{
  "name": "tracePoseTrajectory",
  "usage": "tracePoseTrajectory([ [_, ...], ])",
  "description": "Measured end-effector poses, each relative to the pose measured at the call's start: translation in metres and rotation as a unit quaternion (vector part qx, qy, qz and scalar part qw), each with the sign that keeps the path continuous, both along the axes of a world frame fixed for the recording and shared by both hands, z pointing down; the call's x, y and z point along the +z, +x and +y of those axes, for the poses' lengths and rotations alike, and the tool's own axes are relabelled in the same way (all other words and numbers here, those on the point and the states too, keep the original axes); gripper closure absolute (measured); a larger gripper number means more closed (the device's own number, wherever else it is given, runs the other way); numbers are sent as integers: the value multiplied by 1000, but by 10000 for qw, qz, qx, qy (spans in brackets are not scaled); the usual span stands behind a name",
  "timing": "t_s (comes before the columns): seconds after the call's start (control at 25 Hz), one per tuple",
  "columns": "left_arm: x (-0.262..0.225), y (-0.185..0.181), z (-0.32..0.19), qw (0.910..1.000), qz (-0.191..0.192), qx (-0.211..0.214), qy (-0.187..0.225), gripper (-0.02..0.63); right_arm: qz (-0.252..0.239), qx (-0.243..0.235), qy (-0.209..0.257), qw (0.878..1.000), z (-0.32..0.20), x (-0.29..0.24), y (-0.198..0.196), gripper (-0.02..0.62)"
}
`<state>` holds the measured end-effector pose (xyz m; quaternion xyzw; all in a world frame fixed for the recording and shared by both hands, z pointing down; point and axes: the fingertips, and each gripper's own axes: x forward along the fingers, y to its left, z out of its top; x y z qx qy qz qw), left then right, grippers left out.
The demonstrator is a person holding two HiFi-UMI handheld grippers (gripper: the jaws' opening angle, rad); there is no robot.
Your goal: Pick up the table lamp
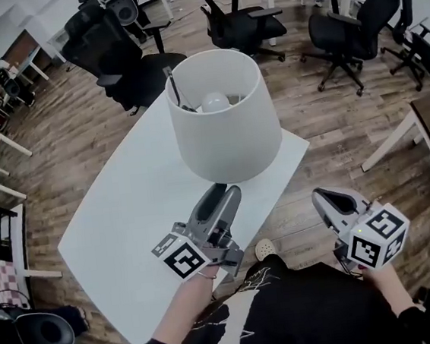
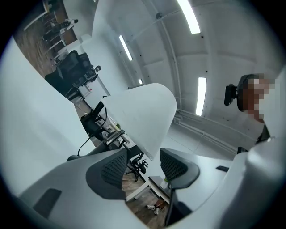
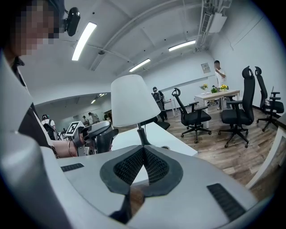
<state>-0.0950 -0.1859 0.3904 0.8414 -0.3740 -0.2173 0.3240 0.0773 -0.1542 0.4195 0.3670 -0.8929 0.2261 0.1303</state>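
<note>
The white table [image 1: 107, 240] was seen across the left and centre of the frame. At lower centre, the left gripper [image 1: 225, 197] was held with its fingers spread wide and nothing gripped. It was aimed beneath the shade of the table lamp [image 1: 223, 121], which was stood upright on the table. At lower right, the right gripper [image 1: 326, 200] was held with fingers pinched together, empty, off the table's edge.

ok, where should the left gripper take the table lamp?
Probably by the thin dark stem below the shade, coming in level from the person's side, where the open left gripper sits. The shade flares far wider than the jaws; the stem is slim, upright and exposed.
</note>
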Motion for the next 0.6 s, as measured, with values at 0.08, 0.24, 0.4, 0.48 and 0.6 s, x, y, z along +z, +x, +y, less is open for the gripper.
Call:
tracePoseTrajectory([
  [0.08, -2, 1, -7, 9999, 158, -15, -3, 371, 10, -14, -11, 10000, -3, 2, 0, 580],
  [0.24, -12, 2, -19, 9991, 377, -99, 149, 371, 1, 1, -50, 10000, -12, 4, 3, 580],
  [0.4, -21, -1, -26, 9978, 489, -238, 369, 421, 4, 92, -52, 9999, -19, 3, 9, 580],
  [0.48, -23, 1, -31, 9973, 517, -303, 416, 433, 8, 146, -58, 9999, -23, 3, 14, 580],
  [0.6, -27, 4, -40, 9965, 667, -288, 408, 456, -2, 237, -49, 9997, -31, 1, 23, 580],
])
